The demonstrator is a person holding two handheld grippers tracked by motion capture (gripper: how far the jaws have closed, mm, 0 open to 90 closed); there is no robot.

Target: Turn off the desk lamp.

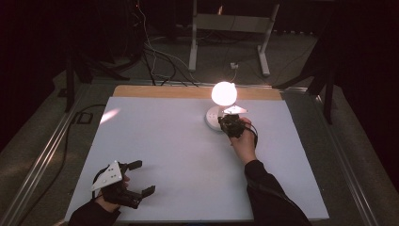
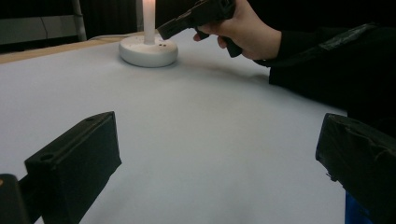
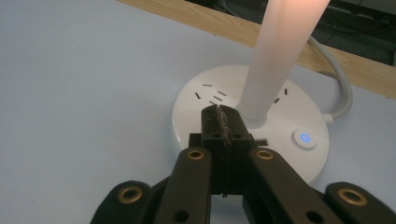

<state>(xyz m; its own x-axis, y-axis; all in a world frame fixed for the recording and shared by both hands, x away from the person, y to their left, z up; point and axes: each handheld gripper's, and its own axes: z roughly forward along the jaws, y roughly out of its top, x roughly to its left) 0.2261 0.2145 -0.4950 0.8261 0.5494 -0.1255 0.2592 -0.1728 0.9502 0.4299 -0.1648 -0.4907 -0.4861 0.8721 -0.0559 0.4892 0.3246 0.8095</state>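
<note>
Jaws on your right gripper [image 3: 223, 122] are pressed together with nothing between them, tip hovering over the white lamp base [image 3: 196, 116] beside the glowing stem [image 3: 275, 60], so I'd ease down gently toward that blue-lit button [image 3: 304, 138] rather than jab. Your left gripper [image 1: 136, 178] sits wide open, well apart, on the pale table sheet [image 1: 179, 155]; the room's dark, cables [image 1: 155, 56] behind.
</note>
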